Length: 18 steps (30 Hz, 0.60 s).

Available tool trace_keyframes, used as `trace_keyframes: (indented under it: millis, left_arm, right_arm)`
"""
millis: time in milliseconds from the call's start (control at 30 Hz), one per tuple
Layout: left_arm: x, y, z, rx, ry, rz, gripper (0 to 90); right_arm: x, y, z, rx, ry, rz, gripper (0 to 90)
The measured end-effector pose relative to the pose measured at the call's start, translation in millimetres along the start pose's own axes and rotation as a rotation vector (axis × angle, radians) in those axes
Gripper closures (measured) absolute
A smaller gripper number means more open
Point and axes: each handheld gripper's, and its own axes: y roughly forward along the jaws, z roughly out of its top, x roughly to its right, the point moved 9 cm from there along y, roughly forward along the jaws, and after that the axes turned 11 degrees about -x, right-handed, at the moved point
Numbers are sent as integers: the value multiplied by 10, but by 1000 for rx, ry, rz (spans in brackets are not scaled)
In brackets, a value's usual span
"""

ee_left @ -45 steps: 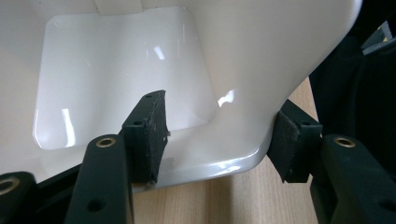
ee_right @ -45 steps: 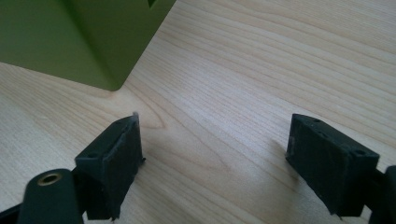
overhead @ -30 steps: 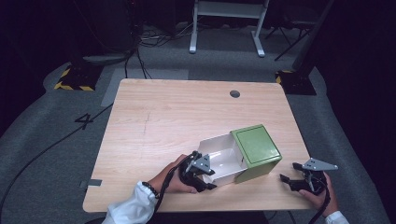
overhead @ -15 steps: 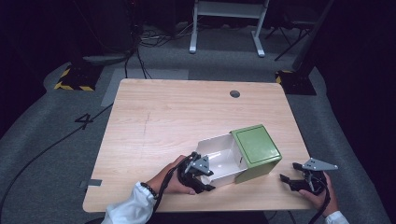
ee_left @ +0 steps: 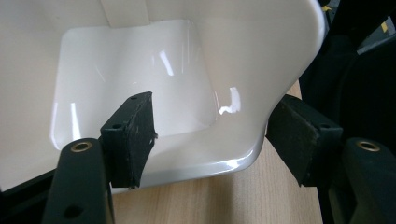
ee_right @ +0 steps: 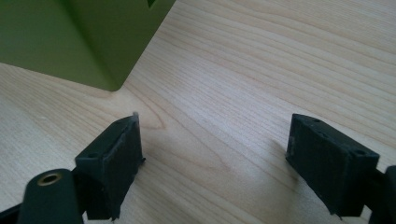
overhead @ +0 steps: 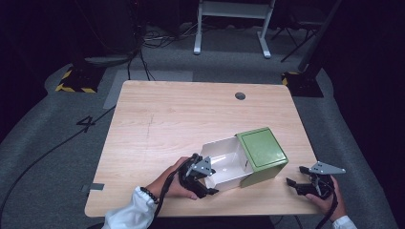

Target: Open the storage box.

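Left gripper (overhead: 206,172) edged slightly toward near table edge, jaws straddling near-left corner of white drawer (ee_left: 187,88). Drawer drawn marginally farther out of green box (overhead: 261,153), which shifted slightly nearer.

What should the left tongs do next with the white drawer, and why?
Probably squeeze shut. The left tongs are open with one jaw inside the white drawer and the other outside its wall, so closing would grip it. The right tongs wait open beside the green box.
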Motion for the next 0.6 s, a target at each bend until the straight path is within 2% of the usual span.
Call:
trace_keyframes:
  millis: [300, 600]
  left_arm:
    - [-45, -195, -1, 7, 1, 43, 307]
    - [-49, -316, -51, 21, -7, 47, 302]
  right_arm:
    - [0, 0, 0, 0, 0, 0, 181]
    - [0, 0, 0, 0, 0, 0, 181]
